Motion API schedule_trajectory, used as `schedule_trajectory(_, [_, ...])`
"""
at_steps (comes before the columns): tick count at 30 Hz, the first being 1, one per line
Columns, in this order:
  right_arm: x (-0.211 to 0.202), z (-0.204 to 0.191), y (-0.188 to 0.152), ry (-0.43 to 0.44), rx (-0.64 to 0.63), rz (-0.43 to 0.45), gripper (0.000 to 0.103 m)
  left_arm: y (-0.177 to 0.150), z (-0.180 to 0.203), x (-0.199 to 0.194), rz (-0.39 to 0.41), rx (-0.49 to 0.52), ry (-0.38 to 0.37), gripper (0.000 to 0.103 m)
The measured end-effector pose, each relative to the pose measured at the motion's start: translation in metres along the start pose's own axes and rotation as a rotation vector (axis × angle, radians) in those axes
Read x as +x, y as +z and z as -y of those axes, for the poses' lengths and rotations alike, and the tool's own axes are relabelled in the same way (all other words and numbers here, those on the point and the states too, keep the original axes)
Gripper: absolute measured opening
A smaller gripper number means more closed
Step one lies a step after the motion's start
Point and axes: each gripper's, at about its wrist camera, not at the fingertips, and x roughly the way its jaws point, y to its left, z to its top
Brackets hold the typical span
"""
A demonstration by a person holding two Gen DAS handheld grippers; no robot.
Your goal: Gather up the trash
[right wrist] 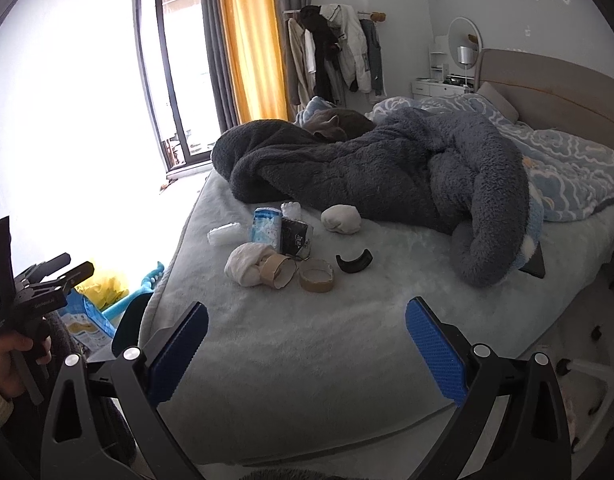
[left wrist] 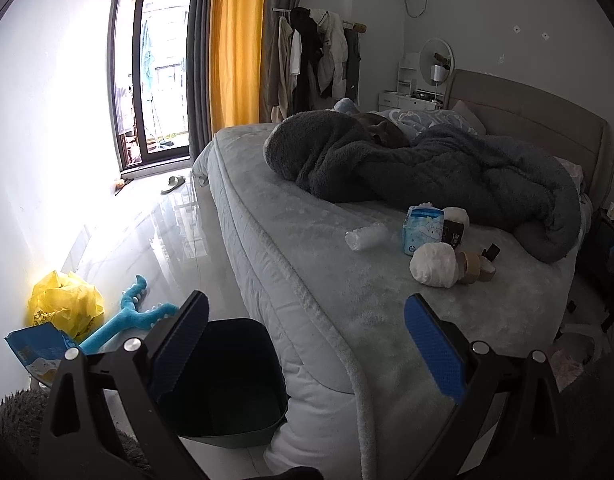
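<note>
Trash lies in a cluster on the grey bed (right wrist: 347,340): a white paper wad (right wrist: 245,266), two cardboard tape cores (right wrist: 315,276), a blue-white tissue pack (right wrist: 265,228), a black packet (right wrist: 297,237), a curved black piece (right wrist: 355,263), a second white wad (right wrist: 341,219) and a clear plastic wrapper (right wrist: 225,233). The same paper wad (left wrist: 433,265) and tissue pack (left wrist: 423,230) show in the left wrist view. A dark bin (left wrist: 231,380) stands on the floor by the bed corner. My left gripper (left wrist: 307,344) is open above the bin and mattress edge. My right gripper (right wrist: 307,350) is open over the bed, short of the cluster.
A dark fleece blanket (right wrist: 367,172) is heaped across the bed behind the trash. On the floor by the wall lie a yellow plastic bag (left wrist: 65,308), a blue toy (left wrist: 135,316) and a blue packet (left wrist: 39,352). A person's hand (right wrist: 11,360) holds the left gripper's handle.
</note>
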Motion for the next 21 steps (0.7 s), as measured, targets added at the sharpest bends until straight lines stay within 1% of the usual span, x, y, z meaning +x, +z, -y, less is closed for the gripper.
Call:
schedule_trajectory(4, [-0.001, -0.004, 0.0, 0.005, -0.012, 0.004, 0.1, -0.003, 0.004, 0.007, -0.008, -0.002, -0.002, 0.1])
schedule_trajectory(10, [-0.006, -0.001, 0.001, 0.027, 0.016, 0.021, 0.1, -0.006, 0.006, 0.014, -0.019, 0.002, -0.001, 0.1])
schedule_trajectory(21, [-0.005, -0.003, 0.003, 0.033, 0.012, 0.016, 0.1, -0.008, 0.01, 0.021, -0.035, 0.005, -0.011, 0.1])
